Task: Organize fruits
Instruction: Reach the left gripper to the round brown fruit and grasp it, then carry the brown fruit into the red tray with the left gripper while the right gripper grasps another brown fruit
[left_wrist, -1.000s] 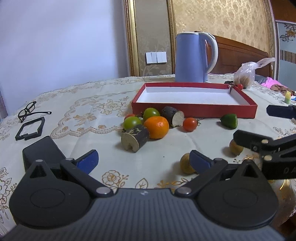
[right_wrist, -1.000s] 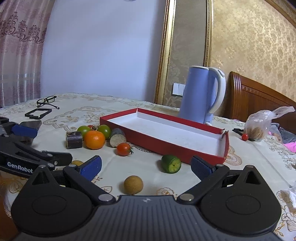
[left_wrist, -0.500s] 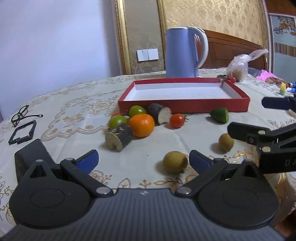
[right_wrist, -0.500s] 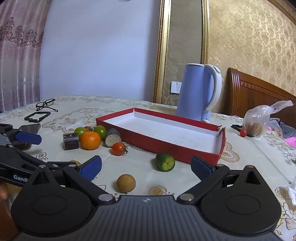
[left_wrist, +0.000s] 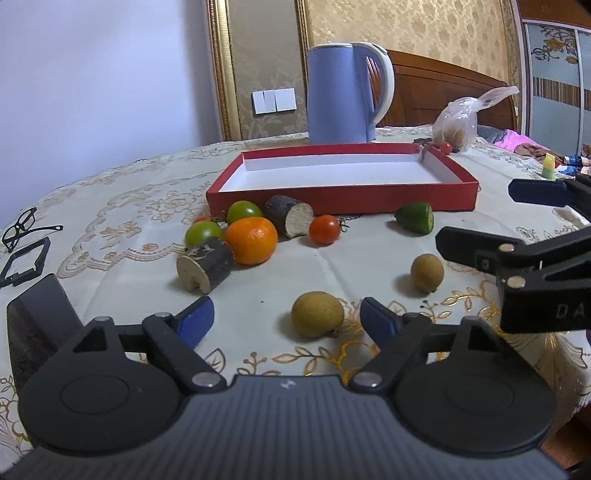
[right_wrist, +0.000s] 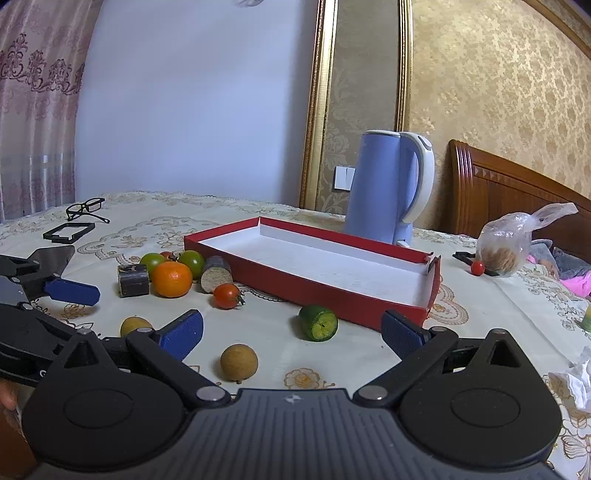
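Currently left gripper (left_wrist: 287, 320) fingers spread around the round brown fruit (left_wrist: 317, 314), lower centre; closing off-centre may roll it away. Right gripper (right_wrist: 291, 330) fingers spread, empty.

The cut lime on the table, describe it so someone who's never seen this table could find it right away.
Start at the red tray in front of the blue kettle. Just outside the tray's near wall, toward its right end, the cut lime lies alone on the tablecloth. It is the only green fruit with a flat cut face; the green tomatoes sit whole beside the orange.
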